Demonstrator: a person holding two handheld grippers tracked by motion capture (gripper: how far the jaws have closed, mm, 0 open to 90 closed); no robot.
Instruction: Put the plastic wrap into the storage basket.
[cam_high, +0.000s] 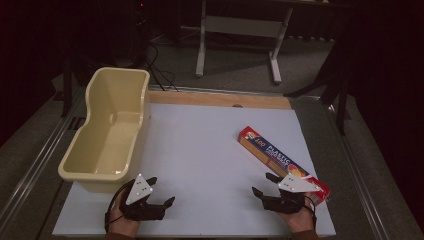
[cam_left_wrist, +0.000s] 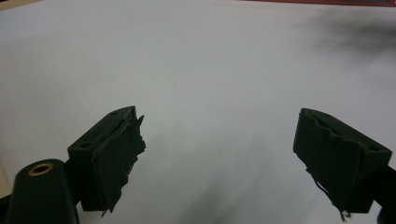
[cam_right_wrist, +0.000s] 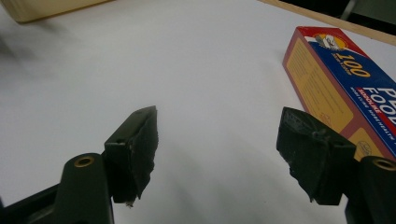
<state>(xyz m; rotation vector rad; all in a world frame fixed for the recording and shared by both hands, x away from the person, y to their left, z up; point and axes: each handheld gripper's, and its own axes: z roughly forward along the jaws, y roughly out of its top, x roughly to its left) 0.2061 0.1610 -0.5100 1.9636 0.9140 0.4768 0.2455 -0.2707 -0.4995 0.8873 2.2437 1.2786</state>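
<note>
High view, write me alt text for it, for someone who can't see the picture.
A person holds an open hand-held gripper in each hand at the near edge of a white table: the left hand-held gripper by an empty cream plastic tub, the right hand-held gripper beside a long red and blue plastic wrap box lying diagonally. Beyond the table the room is dark.

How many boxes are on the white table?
1: the plastic wrap box lies flat at the table's right side, beside the right gripper. The yellow tub at left looks empty.
</note>
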